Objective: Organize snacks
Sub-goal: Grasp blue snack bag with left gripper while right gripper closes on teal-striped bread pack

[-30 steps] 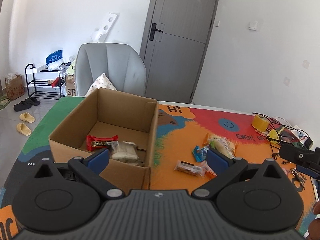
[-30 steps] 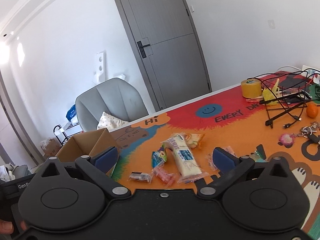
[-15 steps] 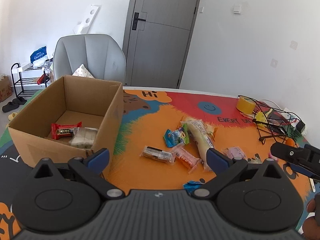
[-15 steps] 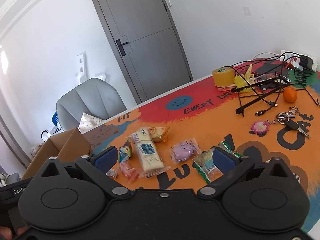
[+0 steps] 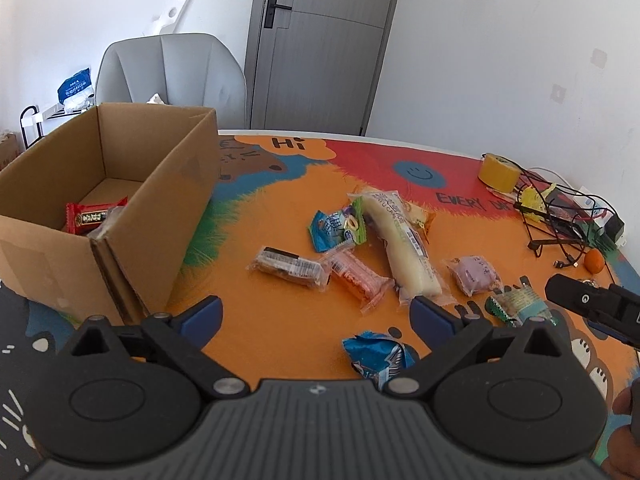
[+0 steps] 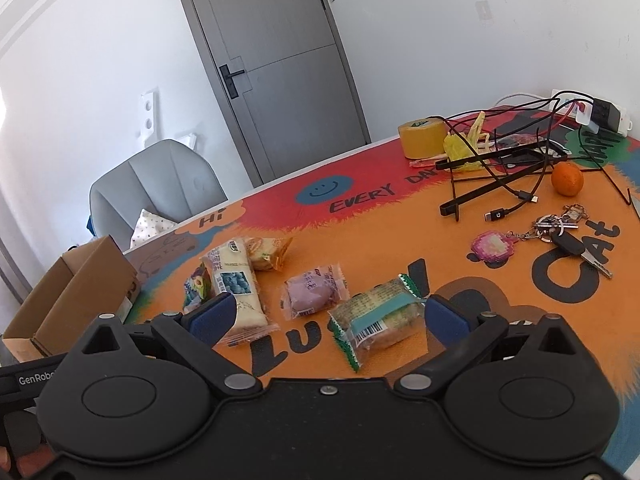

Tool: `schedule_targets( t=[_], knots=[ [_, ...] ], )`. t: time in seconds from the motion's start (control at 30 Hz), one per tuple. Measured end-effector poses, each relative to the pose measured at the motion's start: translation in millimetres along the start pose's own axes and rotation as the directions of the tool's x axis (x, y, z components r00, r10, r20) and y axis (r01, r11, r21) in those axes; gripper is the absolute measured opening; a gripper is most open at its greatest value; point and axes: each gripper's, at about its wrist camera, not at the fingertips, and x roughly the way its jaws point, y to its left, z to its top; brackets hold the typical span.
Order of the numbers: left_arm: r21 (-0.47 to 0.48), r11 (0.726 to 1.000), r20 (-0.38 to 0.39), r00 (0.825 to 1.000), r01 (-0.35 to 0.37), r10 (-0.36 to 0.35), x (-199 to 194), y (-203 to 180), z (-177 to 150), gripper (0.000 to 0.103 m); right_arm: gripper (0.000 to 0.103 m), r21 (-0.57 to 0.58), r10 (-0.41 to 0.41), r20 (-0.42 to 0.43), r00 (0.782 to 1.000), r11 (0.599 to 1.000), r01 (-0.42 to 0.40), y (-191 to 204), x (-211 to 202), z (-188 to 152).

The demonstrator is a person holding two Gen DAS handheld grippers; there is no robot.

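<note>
I am keeping the cardboard box (image 5: 120, 184) at far left as the drop point; the left gripper (image 5: 316, 312) is hovering spread and empty over the brown-bar packet (image 5: 290, 266), while the right gripper (image 6: 326, 316), also spread, is framing the green-edged cake packet (image 6: 378, 320), which I judge needs lowering and closing next

White walls, grey door (image 5: 320, 44), grey armchair (image 5: 172, 72).
</note>
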Motion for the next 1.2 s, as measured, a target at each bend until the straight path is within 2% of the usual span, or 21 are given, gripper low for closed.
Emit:
schedule_targets(
  t=[0.07, 0.23, 0.43, 0.5, 0.67, 0.73, 0.77, 0.8, 0.87, 0.9, 1.2],
  knots=[
    [0.007, 1.0, -0.011, 1.0, -0.001, 0.002, 5, -5, -3, 0.099, 0.102, -0.003, -0.004, -0.009, 1.0, 1.0, 0.004, -4, 6, -1],
    [0.016, 1.0, -0.051, 0.999, 0.009, -0.009, 20, -14, -11, 0.089, 0.101, -0.038, -0.024, -0.021, 0.999, 0.999, 0.024, -12, 22, -3],
    [-0.016, 1.0, -0.092, 0.996, 0.02, -0.021, 35, -16, -18, 0.069, 0.101, -0.092, -0.031, -0.031, 0.999, 0.995, 0.028, -13, 37, 5],
    [0.002, 1.0, -0.081, 0.997, 0.004, -0.004, 35, -18, -20, 0.065, 0.101, -0.12, -0.031, -0.038, 0.999, 0.992, 0.027, -10, 43, 6],
    [-0.009, 1.0, -0.081, 0.997, 0.017, -0.018, 33, -14, -20, 0.055, 0.101, -0.173, -0.056, -0.059, 0.997, 0.984, 0.045, -3, 56, 4],
    [-0.002, 1.0, -0.074, 0.997, 0.016, -0.016, 32, -12, -21, 0.042, 0.1, -0.184, -0.069, -0.069, 0.995, 0.981, 0.055, -2, 60, 2],
    [0.0, 1.0, -0.072, 0.997, 0.013, -0.012, 31, -10, -21, 0.037, 0.097, -0.191, -0.078, -0.081, 0.994, 0.98, 0.061, -1, 62, 1],
    [-0.005, 1.0, -0.071, 0.997, 0.013, -0.013, 31, -8, -21, 0.032, 0.088, -0.195, -0.083, -0.097, 0.992, 0.979, 0.063, 0, 64, -1],
    [-0.044, 0.998, -0.076, 0.996, 0.038, -0.041, 30, 0, -19, 0.031, 0.078, -0.199, -0.097, -0.115, 0.989, 0.977, 0.073, 2, 66, -6],
    [-0.055, 0.998, -0.077, 0.996, 0.035, -0.039, 30, 3, -19, 0.03, 0.069, -0.207, -0.1, -0.115, 0.988, 0.976, 0.075, 4, 64, -8],
    [-0.103, 0.994, -0.039, 0.999, 0.028, -0.032, 17, 23, -10, 0.03, 0.048, -0.18, -0.062, -0.115, 0.991, 0.983, 0.04, 12, 50, -14]
  ],
)
